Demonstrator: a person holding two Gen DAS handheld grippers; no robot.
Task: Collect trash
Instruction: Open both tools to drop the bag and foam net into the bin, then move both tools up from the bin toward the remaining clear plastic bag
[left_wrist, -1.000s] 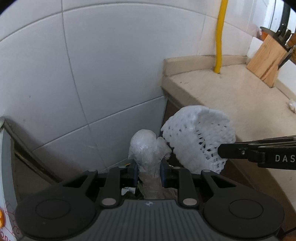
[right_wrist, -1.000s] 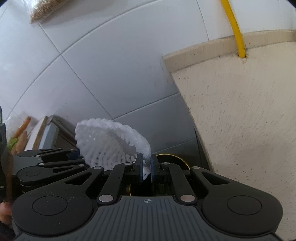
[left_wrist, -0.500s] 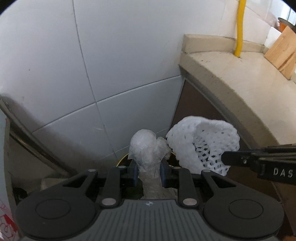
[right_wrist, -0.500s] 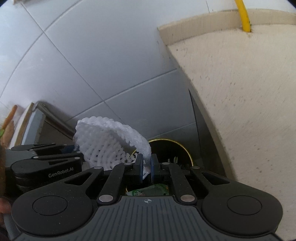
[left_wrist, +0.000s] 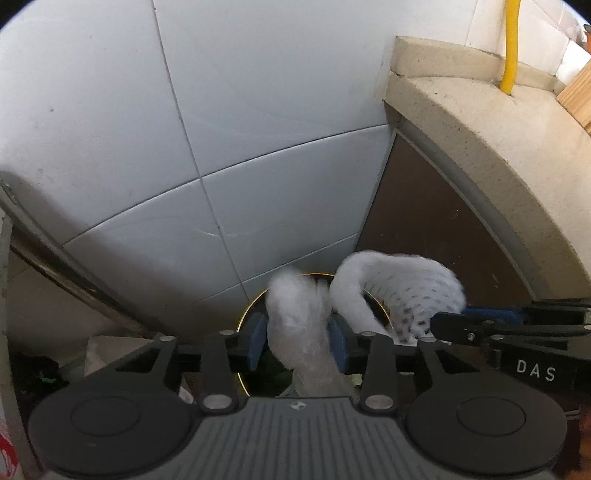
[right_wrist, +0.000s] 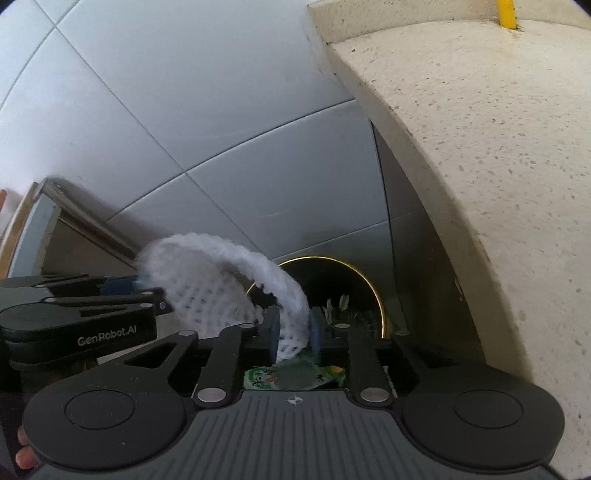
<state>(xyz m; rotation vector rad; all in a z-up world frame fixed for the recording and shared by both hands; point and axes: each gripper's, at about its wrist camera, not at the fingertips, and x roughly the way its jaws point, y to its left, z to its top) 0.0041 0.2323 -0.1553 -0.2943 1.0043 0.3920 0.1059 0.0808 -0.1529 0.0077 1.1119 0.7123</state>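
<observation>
Two grippers, one foam net (left_wrist: 406, 284), one crumpled plastic wad (left_wrist: 295, 317), one gold-rimmed bin (right_wrist: 369, 291) (wrappers inside, uncountable), one table (right_wrist: 480, 147), one yellow pipe (left_wrist: 511, 44).

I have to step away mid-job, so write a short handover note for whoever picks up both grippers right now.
Left gripper: jaws opening, crumpled plastic wrap between the pads, above the bin.
Right gripper: jaws opening, white foam net between the pads.
Bin: gold-rimmed, on the floor between the tiled wall and the counter, directly below both grippers; some trash already inside.
Done: both pieces carried over the bin.
Left: let both drop in, then check for more trash.
</observation>
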